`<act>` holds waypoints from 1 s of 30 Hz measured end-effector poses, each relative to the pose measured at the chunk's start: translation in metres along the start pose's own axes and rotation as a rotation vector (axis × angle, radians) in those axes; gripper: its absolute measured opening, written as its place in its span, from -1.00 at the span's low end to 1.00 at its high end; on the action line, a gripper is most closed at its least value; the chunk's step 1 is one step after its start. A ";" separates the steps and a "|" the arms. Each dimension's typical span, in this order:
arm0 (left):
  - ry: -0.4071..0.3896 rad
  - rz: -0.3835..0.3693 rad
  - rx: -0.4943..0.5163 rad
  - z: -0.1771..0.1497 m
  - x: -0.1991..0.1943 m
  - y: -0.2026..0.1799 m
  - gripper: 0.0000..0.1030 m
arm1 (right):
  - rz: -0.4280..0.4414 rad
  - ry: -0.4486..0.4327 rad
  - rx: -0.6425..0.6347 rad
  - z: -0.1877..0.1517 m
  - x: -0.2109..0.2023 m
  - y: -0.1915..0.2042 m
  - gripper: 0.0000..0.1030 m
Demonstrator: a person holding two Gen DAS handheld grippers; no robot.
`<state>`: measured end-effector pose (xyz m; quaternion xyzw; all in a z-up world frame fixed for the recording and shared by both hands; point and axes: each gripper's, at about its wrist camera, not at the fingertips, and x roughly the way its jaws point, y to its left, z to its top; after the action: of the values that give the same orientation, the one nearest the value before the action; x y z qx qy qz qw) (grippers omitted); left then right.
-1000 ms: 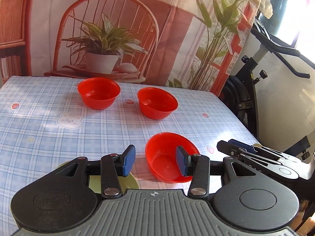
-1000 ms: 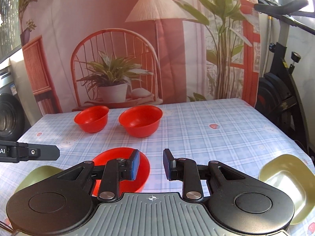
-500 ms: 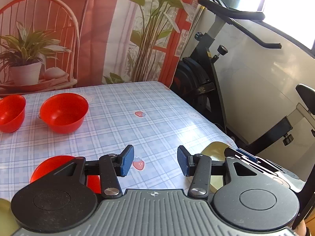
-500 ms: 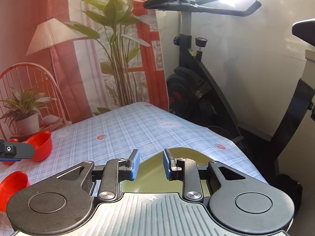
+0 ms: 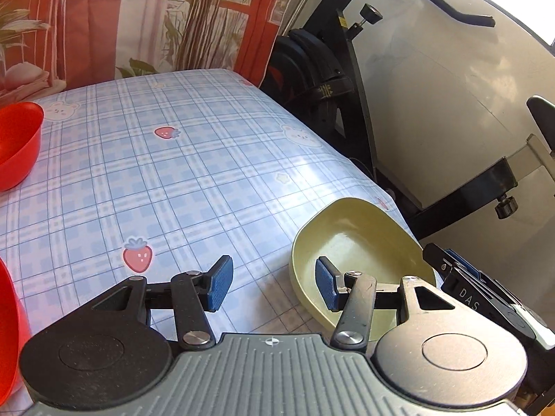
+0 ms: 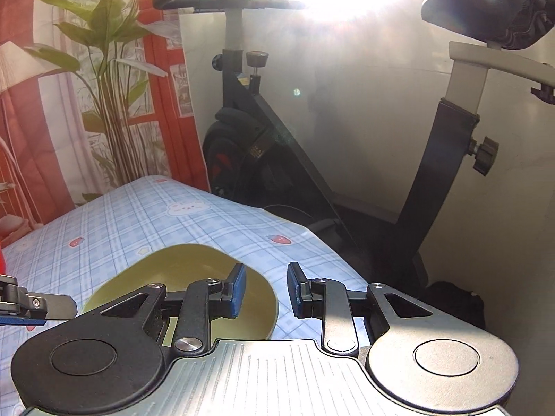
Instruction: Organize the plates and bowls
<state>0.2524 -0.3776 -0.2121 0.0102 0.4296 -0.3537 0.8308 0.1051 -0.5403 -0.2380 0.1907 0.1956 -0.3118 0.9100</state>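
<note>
The right gripper (image 6: 266, 289) hangs low over the near-right corner of the table (image 5: 194, 159), jaws parted with nothing between them. Its left pad sits above the inside of the yellow-green plate (image 6: 180, 270), and the plate's right rim lies under the gap. The likely step is a pinch on that rim. To do it well, lower until one pad is inside the wall and the other outside, then close squarely. The plate lies close to the table edge, so lift rather than drag it. Glare from the window washes out the right wrist view, so whether the pads already touch the rim cannot be told.

The left gripper (image 5: 274, 287) also stands open and empty. Its right pad overlaps the plate (image 5: 360, 239) in its own view, and its left pad is over bare cloth. It should stay clear of the right gripper's path.

Further off, a red bowl (image 5: 17, 145) sits at the left, with another red edge (image 5: 7, 332) nearer the camera. An exercise bike (image 6: 249, 159) stands beyond the table.

Half a second ago both cameras faced more toward the table's middle. They have since swung right and closed on the plate, which now fills more of each view. A second ago both faced the three red bowls.
</note>
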 end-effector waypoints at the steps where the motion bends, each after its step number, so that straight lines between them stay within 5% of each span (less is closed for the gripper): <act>1: -0.001 -0.002 0.008 0.000 0.002 -0.001 0.06 | 0.006 0.013 0.017 -0.001 0.003 -0.003 -0.54; 12: 0.041 -0.023 0.008 -0.009 0.021 -0.007 -0.06 | 0.042 0.066 0.057 -0.009 0.008 -0.004 -0.75; 14: 0.035 -0.035 0.032 -0.010 0.024 -0.009 -0.66 | 0.058 0.085 0.073 -0.010 0.009 -0.005 -0.82; 15: 0.030 -0.035 0.040 -0.010 0.023 -0.010 -0.69 | 0.060 0.093 0.080 -0.011 0.009 -0.004 -0.85; 30: -0.049 0.036 0.007 -0.005 -0.045 0.016 -0.72 | 0.172 0.055 0.028 0.015 -0.032 0.050 -0.86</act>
<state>0.2415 -0.3379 -0.1874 0.0123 0.4077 -0.3402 0.8473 0.1173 -0.4951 -0.1990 0.2277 0.1989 -0.2299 0.9250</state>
